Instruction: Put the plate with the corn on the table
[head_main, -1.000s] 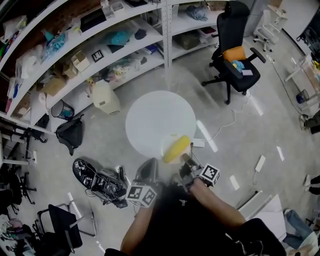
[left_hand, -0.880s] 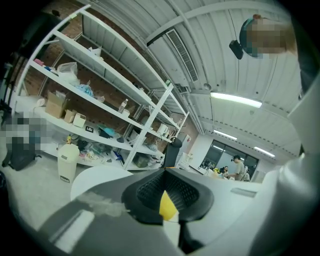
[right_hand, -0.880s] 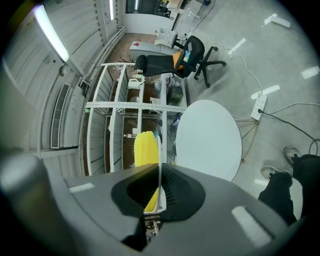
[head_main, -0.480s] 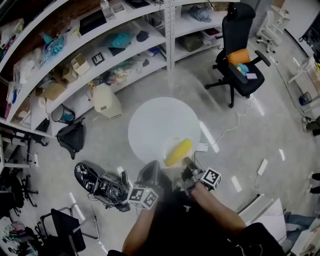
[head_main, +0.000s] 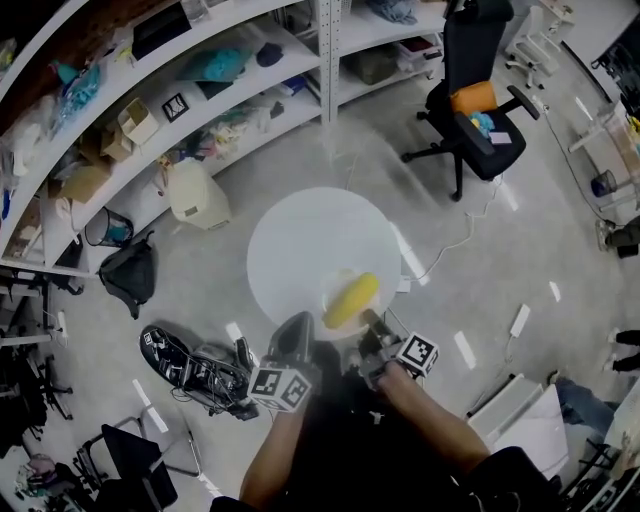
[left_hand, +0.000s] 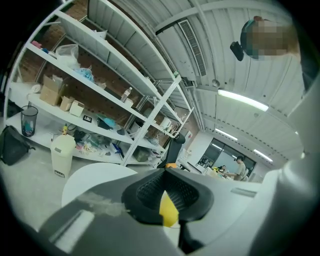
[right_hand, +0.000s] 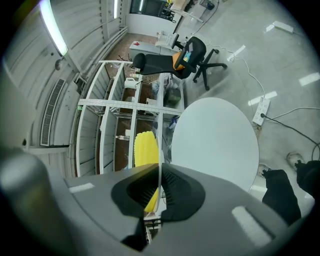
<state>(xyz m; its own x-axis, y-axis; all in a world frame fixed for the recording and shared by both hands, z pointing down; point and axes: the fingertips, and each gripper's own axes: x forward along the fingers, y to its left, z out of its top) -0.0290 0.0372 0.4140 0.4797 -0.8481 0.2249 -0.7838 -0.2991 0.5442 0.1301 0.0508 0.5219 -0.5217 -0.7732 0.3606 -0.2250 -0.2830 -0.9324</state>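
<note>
- Your right claw (head_main: 368, 319) and left claw (head_main: 298, 326) both clench the rim of the plate (head_main: 336, 282), corn cob (head_main: 352, 299) aboard.
- You're mid-carry: next, lower it level onto the round desk (head_main: 300, 235).

head: overhead, steeply down | gripper views: close along jaws | shared: table (head_main: 305, 235), plate (head_main: 335, 283), corn (head_main: 352, 299)

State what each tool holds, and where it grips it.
The right tool pinches the plate by its thin rim, corn on it. The left tool seems to grip that plate's rim too.
</note>
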